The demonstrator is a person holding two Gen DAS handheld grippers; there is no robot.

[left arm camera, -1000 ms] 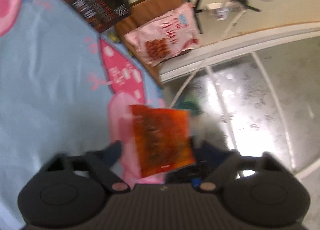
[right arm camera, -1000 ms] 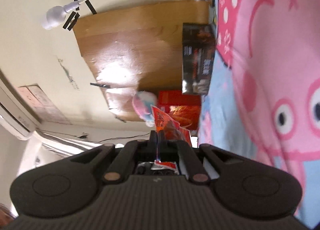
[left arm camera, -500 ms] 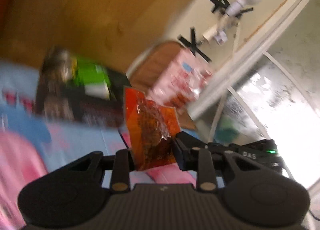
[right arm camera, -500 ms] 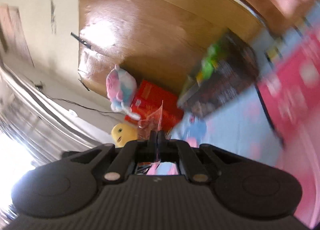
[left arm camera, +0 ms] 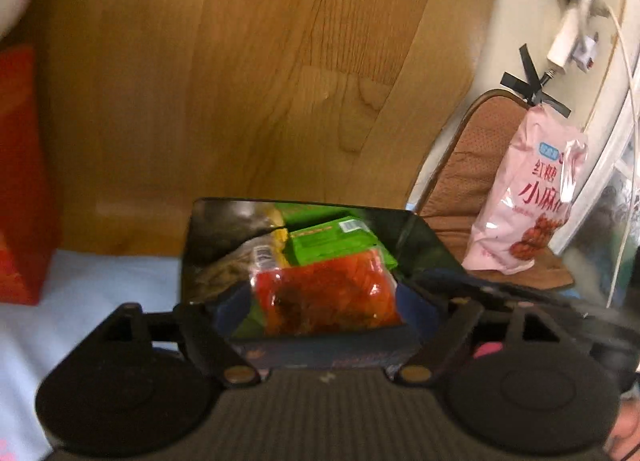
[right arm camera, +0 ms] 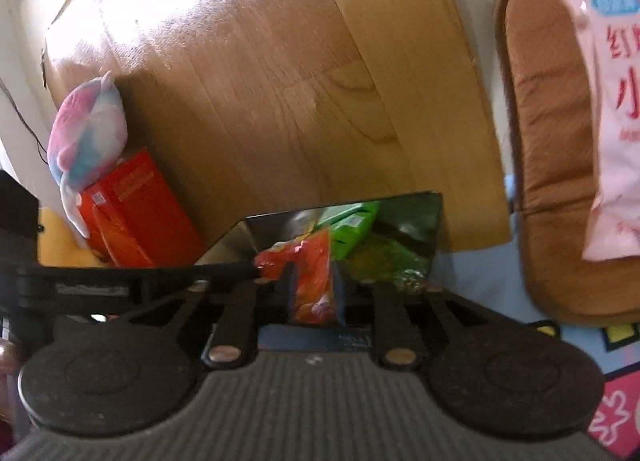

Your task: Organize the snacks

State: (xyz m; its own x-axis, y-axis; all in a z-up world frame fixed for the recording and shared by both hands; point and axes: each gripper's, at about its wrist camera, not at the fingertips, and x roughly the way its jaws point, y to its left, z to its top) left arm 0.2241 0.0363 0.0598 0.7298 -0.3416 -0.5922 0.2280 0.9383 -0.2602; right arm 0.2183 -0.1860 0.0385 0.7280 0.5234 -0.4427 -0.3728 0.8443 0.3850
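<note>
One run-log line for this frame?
left tongs: opening, red packet between | right tongs: opening, red packet between | over black box

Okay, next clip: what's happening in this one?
A person with a claw in each hand is dropping red snack packets into a dark box that already holds green packs. The left claw is opening, its red packet loose between the fingers over the box. The right claw is also opening around its own red packet.
</note>
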